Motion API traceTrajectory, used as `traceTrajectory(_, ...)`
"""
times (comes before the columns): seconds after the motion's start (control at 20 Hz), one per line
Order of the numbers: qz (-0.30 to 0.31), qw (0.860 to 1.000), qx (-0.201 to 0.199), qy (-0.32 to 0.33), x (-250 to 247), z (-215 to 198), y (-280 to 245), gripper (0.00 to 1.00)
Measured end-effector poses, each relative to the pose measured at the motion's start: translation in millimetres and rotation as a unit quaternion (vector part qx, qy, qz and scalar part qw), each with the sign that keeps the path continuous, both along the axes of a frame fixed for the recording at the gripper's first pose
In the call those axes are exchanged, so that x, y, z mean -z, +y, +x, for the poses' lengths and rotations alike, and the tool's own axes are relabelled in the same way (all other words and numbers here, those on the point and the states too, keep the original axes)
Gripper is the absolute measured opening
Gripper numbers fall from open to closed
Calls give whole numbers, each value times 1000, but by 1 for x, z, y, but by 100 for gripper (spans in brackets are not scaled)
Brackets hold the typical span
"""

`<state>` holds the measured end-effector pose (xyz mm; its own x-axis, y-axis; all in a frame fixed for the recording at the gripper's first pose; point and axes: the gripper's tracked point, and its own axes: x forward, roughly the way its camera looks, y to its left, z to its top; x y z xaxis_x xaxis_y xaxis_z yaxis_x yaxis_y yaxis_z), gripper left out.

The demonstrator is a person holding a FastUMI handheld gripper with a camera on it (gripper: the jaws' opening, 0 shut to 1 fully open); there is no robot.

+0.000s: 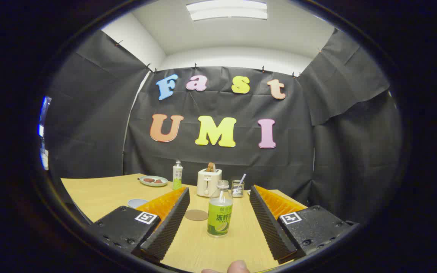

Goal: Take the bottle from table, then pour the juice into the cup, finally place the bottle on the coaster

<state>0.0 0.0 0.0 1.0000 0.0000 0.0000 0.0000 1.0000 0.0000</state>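
A clear bottle (pixel 220 209) with a green label and no cap stands upright on the wooden table (pixel 101 195), just ahead of my gripper (pixel 219 197) and between the lines of its two fingers. The fingers stand wide apart and touch nothing. A round brown coaster (pixel 196 215) lies flat on the table just left of the bottle. Beyond the bottle, next to a white toaster, stands a small clear glass cup (pixel 237 188) with a straw or stick in it.
A white toaster (pixel 208 182) with a slice of bread stands at the back of the table. Left of it is a second green-labelled bottle (pixel 177 175), then a plate (pixel 153 181) with food. A pale blue dish (pixel 136 203) peeks past my left finger. A fingertip (pixel 237 267) shows nearest me.
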Motion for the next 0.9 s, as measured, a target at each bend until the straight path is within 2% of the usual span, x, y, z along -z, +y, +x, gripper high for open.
traceTrajectory(0.35, 3, 1000, 9, 10, 8, 4, 4, 100)
traceTrajectory(0.9, -20, 1000, 2, -6, 2, 8, 20, 100)
